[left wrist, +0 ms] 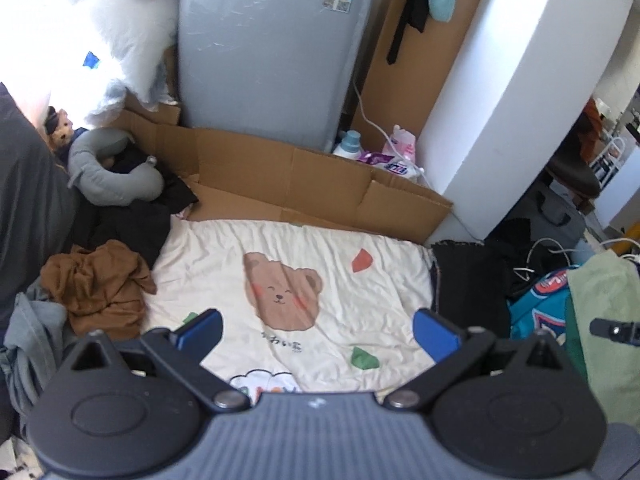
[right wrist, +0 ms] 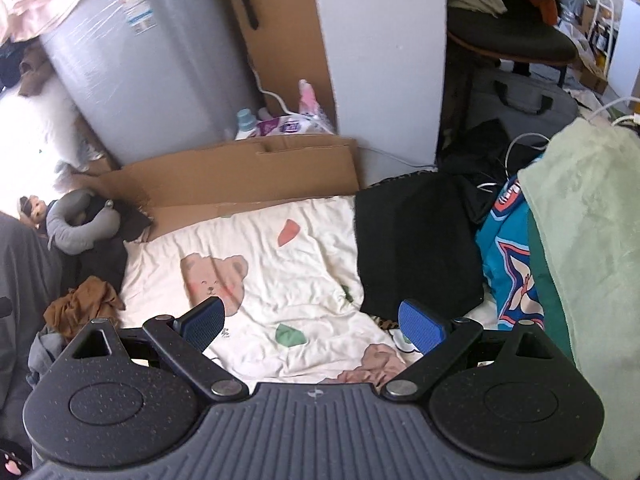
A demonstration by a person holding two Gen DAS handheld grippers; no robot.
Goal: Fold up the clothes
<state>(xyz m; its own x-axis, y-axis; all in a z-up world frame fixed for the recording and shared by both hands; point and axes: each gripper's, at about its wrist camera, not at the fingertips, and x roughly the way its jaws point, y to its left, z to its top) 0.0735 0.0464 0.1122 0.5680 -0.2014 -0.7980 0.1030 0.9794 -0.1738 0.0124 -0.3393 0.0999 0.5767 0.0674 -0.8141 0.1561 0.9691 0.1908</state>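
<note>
A cream quilt (left wrist: 320, 248) (right wrist: 288, 248) printed with a brown bear lies flat in the middle of both views. A crumpled brown garment (left wrist: 96, 284) (right wrist: 80, 304) sits at its left edge, beside dark clothes (left wrist: 132, 216) and a grey garment (left wrist: 28, 332). A folded black garment (left wrist: 468, 280) (right wrist: 412, 240) rests on the quilt's right side. A pinkish cloth (right wrist: 376, 364) lies just under the right gripper. My left gripper (left wrist: 318, 334) hovers open above the quilt, holding nothing. My right gripper (right wrist: 312, 326) is open too, its right finger near the black garment's front edge.
Flattened cardboard (left wrist: 304, 184) (right wrist: 248, 176) borders the quilt's far edge, backed by a wrapped grey mattress (left wrist: 272, 40) (right wrist: 152, 72) and a white pillar (left wrist: 520, 92). A grey neck pillow (left wrist: 108, 176) lies at the left. A blue patterned bag (right wrist: 508, 256) and pale green towel (right wrist: 592, 240) crowd the right.
</note>
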